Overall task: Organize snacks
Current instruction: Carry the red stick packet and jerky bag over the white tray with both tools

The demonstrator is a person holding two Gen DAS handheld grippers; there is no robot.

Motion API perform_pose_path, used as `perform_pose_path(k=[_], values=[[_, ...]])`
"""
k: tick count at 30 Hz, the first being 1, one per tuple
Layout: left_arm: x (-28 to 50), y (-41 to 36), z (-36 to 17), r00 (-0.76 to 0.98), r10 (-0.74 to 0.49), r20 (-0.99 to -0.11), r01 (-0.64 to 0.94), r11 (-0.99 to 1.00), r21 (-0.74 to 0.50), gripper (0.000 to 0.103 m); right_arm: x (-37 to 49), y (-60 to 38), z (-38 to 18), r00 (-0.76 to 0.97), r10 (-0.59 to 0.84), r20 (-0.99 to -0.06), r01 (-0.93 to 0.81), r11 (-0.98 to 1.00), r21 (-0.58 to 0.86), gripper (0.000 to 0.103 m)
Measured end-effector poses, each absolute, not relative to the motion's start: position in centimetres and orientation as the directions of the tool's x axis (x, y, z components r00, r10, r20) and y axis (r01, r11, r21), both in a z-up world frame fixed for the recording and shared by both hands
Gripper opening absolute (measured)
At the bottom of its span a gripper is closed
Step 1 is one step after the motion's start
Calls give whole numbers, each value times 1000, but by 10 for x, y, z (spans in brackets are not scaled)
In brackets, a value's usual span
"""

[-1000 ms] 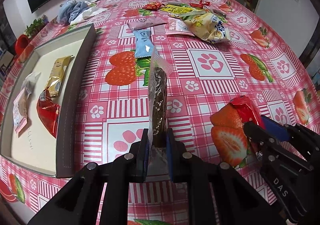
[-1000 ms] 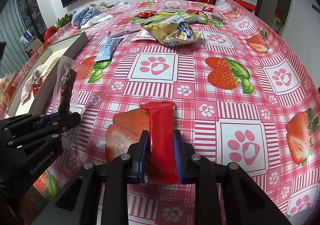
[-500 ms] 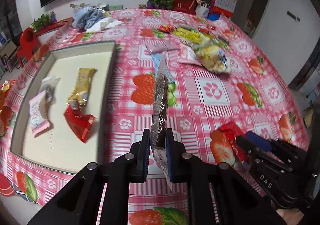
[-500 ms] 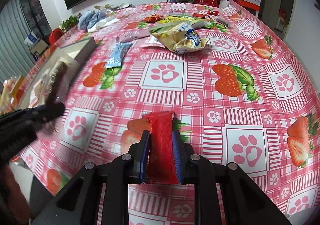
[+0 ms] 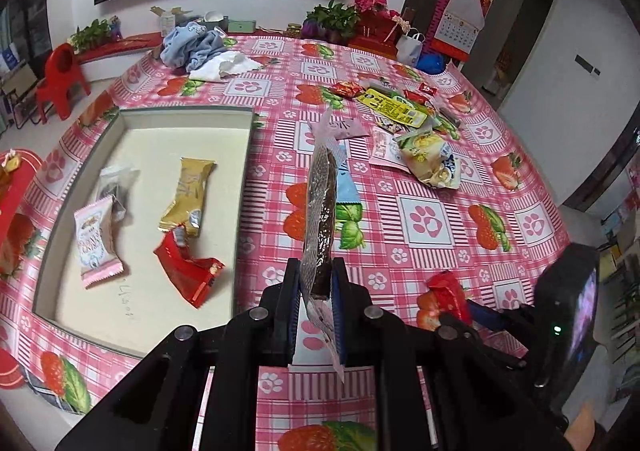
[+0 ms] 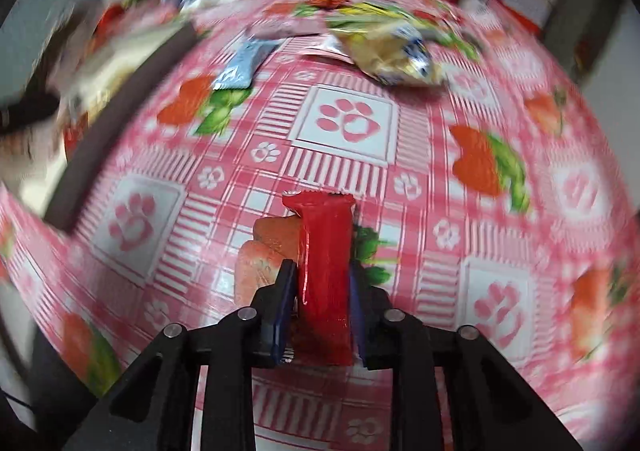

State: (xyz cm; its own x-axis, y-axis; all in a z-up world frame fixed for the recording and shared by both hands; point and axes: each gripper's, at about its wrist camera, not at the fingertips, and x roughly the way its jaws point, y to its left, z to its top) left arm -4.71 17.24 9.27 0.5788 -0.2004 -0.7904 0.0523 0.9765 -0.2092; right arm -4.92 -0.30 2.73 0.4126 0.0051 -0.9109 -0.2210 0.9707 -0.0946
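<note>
My left gripper (image 5: pixel 316 271) is shut on a dark brown snack stick in a clear wrapper (image 5: pixel 320 207), held upright above the strawberry tablecloth just right of the grey tray (image 5: pixel 245 171). Inside the tray lie a gold packet (image 5: pixel 190 191), a pink-and-white packet (image 5: pixel 96 243), a red packet (image 5: pixel 188 271) and a clear one (image 5: pixel 114 183). My right gripper (image 6: pixel 320 271) holds a long red snack packet (image 6: pixel 326 251) between its pads while its jaws are opening; its view is motion-blurred. In the left wrist view the right gripper (image 5: pixel 460 311) and its red packet (image 5: pixel 444 289) sit low right.
Loose snacks crowd the far right of the table: a yellow bag (image 5: pixel 430 159), a blue packet (image 5: pixel 346 183), a pink packet (image 5: pixel 340 127) and several small wrappers (image 5: pixel 396 109). Crumpled cloth (image 5: pixel 192 47) lies at the far edge. The table's rim curves close on the right.
My left gripper has risen with the brown snack, so the tray shows more fully. The right gripper has swung with its red packet and its view has gone blurred.
</note>
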Motion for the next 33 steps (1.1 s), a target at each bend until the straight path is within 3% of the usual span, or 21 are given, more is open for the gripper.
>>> perform_pose_path(k=[6, 14, 23, 33], values=[[-58, 169, 94, 583, -209, -785, 76, 976, -203, 16, -40, 4, 38, 350, 26, -936, -305, 948, -87, 22], [-50, 215, 105, 610, -143, -779, -28, 979, -202, 16, -29, 0, 105, 492, 291, -821, -210, 954, 213, 22], [-29, 288, 105, 597, -23, -802, -180, 970, -161, 16, -7, 58, 125, 511, 354, -783, -326, 923, 205, 22], [18, 344, 88, 506, -24, -862, -249, 953, -172, 16, 43, 148, 119, 429, 427, -796, -455, 863, 217, 22]])
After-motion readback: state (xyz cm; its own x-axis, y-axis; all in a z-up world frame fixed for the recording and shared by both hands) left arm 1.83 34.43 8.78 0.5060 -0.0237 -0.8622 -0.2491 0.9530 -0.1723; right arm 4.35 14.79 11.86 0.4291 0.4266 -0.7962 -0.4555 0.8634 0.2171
